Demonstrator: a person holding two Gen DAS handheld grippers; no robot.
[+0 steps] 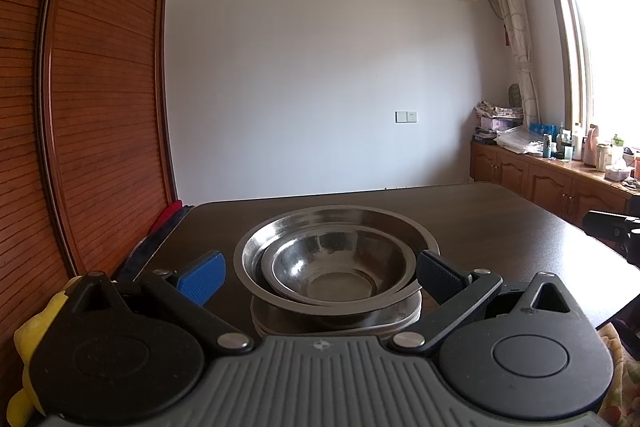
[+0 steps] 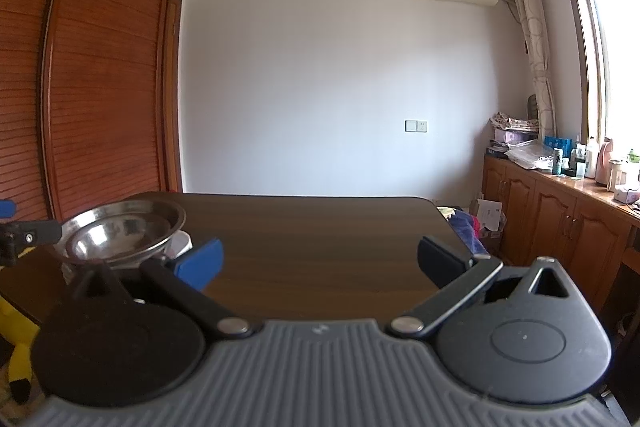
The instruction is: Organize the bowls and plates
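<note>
A small steel bowl point(image 1: 340, 273) sits nested inside a larger steel bowl point(image 1: 316, 223), and both rest on a stack of flat plates point(image 1: 392, 321) near the front of the dark wooden table point(image 1: 500, 227). My left gripper point(image 1: 322, 277) is open, its blue pads on either side of the stack without touching it. In the right wrist view the same steel bowls point(image 2: 120, 233) stand at the left, with a white plate edge point(image 2: 180, 243) under them. My right gripper point(image 2: 320, 261) is open over bare table point(image 2: 320, 227), to the right of the stack, holding nothing.
A slatted wooden wardrobe point(image 1: 80, 107) runs along the left. A low cabinet point(image 2: 560, 219) with bottles and clutter stands under the window at right. A yellow object point(image 1: 28, 339) lies at the lower left. The other gripper's tip point(image 1: 612, 231) shows at the right edge.
</note>
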